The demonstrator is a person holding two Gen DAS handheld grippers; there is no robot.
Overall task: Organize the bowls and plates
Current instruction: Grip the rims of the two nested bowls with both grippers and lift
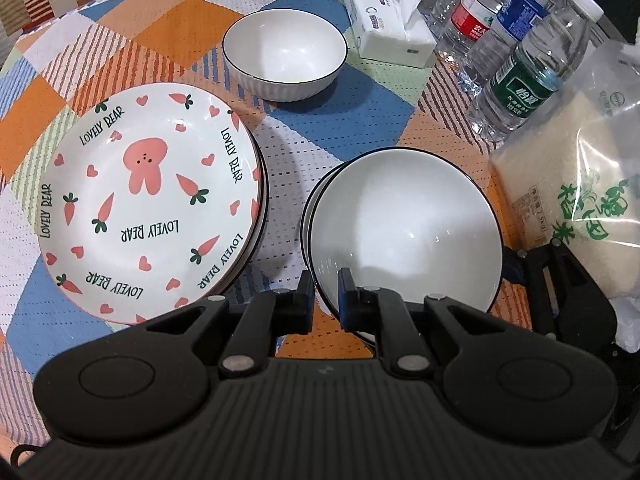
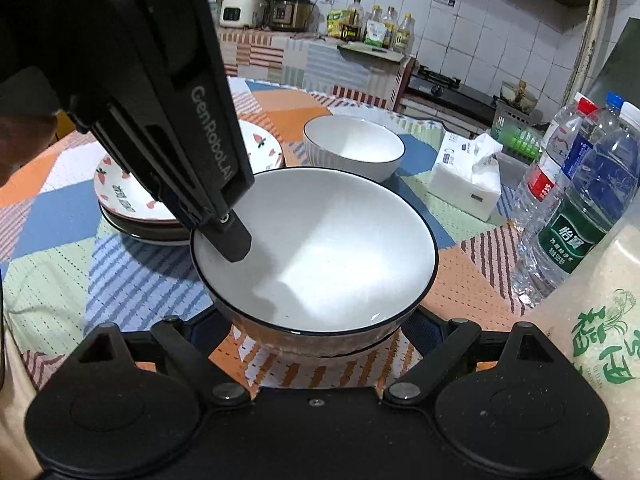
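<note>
The left gripper (image 1: 326, 300) has its jaws pressed together on the near rim of a white china bowl with a thin black edge (image 1: 404, 232). This top bowl sits a little crooked inside another bowl just like it, and both rest on the checked tablecloth (image 1: 340, 128). The right gripper (image 2: 316, 320) has its jaws spread wide, one on each side of the bottom bowl, and it looks like they are not squeezing it.

The grip is only a small pinch on a smooth rim. If the left gripper lifts or tips, the top bowl could slip, bang down and chip. The bottom bowl could also come up with it, or slide into the big clear bag of rice (image 1: 576, 184) close by.

A third white bowl (image 1: 284, 56) stands alone farther back. The white plate with a pink bunny, carrots and hearts (image 1: 148, 196) tops a pile of plates and says "LOVELY BEAR" many times. In the right wrist view the left gripper's arm says "GenRobot.AI". The rice bag has green Chinese writing.
</note>
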